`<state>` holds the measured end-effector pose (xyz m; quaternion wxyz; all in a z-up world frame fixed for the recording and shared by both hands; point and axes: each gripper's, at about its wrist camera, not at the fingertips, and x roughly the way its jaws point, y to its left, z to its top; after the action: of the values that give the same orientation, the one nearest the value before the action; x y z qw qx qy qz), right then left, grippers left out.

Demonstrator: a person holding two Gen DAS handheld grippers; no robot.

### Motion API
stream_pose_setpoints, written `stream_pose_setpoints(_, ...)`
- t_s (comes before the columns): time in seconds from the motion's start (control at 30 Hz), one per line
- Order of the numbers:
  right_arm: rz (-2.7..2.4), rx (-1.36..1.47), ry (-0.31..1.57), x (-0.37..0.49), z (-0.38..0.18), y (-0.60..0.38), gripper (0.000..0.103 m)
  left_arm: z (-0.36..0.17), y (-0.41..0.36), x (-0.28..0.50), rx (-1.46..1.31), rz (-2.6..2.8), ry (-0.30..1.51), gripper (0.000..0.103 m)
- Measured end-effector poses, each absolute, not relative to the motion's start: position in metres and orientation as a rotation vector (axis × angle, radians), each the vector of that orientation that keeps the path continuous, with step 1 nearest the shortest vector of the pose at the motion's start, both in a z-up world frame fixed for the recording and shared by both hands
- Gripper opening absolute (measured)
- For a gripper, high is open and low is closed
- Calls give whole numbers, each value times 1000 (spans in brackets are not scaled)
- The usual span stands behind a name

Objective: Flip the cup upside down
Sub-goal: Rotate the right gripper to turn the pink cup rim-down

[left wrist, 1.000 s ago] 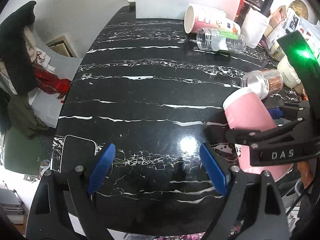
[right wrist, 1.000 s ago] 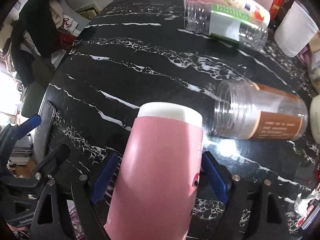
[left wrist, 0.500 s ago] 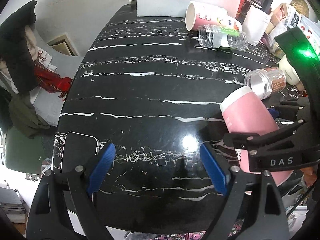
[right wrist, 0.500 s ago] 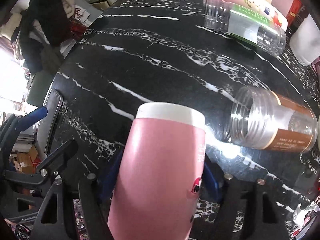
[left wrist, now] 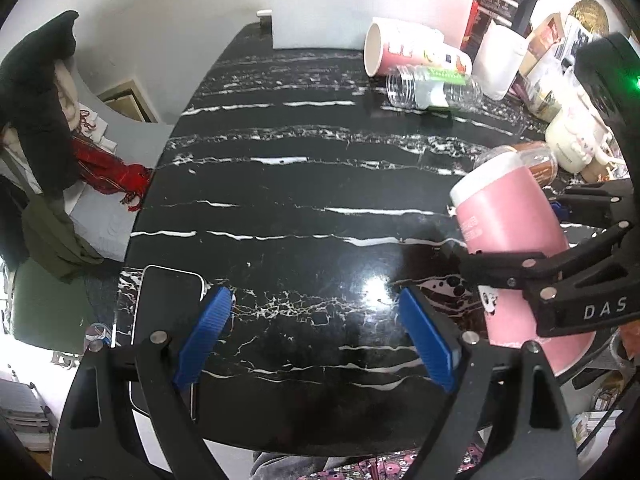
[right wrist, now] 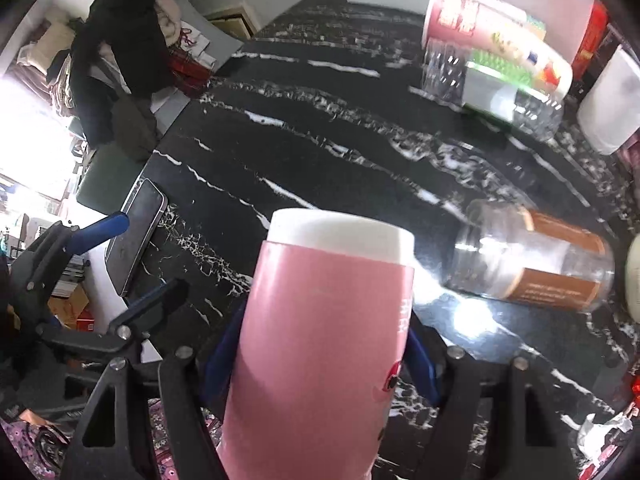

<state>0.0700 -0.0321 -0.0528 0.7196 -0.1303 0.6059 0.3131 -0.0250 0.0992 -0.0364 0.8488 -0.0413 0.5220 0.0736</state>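
Pink cup (right wrist: 320, 344) raised higher, brown-label jar (right wrist: 536, 268) lying just beyond

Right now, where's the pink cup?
The pink cup is clamped in the right hand-held gripper, raised over the black marble table, left of the brown-labelled clear jar.
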Motion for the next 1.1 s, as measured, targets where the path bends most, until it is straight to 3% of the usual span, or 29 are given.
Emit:
stream_pose_setpoints(0.23,657,-258,1172,59,-18,-46,73,-15,103,-32,-87,175,1054,86)
stream_pose_setpoints(0.43,569,-225,836,33,18,-54,73,-11,105,-33,-92,190,1049,86)
stream_pose_setpoints(0.67,440,-165,550,4,9,-60,73,-18,107,-32,-74,217,1064,86)
stream_pose_setpoints(1.1,281,-37,418,-19,-34,-76,74,-36,113,-31,-78,232,1089,86)
